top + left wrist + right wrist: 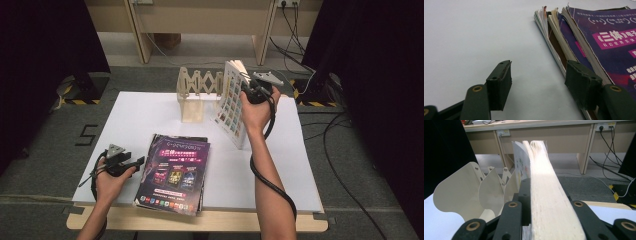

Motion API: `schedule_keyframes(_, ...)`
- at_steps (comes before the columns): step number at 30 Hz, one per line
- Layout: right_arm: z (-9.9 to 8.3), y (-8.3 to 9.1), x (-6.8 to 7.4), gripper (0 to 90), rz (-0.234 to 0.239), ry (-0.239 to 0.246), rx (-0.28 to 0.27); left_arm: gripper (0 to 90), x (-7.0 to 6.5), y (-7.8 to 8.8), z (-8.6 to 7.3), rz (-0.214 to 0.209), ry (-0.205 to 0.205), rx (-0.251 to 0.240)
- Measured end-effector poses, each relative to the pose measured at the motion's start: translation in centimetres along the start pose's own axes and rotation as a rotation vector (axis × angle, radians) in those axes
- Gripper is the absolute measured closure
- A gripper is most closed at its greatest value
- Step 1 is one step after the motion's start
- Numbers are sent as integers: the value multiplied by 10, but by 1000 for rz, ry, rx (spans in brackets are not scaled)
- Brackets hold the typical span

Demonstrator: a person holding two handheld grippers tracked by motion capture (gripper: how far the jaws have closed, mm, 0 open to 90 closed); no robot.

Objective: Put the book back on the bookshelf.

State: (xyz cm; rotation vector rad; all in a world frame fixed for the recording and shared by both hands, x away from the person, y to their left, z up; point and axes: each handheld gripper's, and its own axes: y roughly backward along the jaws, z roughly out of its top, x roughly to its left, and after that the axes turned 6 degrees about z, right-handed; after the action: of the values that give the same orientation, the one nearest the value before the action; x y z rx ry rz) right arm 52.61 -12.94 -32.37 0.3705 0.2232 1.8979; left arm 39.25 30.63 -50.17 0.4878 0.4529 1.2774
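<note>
book: I had the white book [231, 102] upright on the surface [280, 170], tilted against the wooden rack [196, 95].
right tool [248, 86]: clamped on its upper page edge.
handling: I judged it thick, heavy, floppy; grip near the spine.
look: white cover, grid of small coloured pictures.
left tool [136, 162]: wide, empty, beside the magazine stack [175, 172].

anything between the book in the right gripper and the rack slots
Nothing visible. The right gripper is shut on the upright book, which stands just right of the folding rack on the white board, no other thing between them.
</note>
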Motion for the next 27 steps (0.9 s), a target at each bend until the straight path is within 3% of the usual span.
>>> schedule_keyframes(6,0,1,1,743,-11,4,-2,371,0,0,0,0,-3,0)
schedule_keyframes(10,-3,3,5,744,-19,11,-26,371,0,0,0,0,-2,-1)
schedule_keyframes(18,-3,7,7,747,-15,-21,-69,371,0,0,0,0,0,-1)
schedule_keyframes(27,3,9,16,748,-6,-4,-113,372,0,0,0,-1,-5,-1)
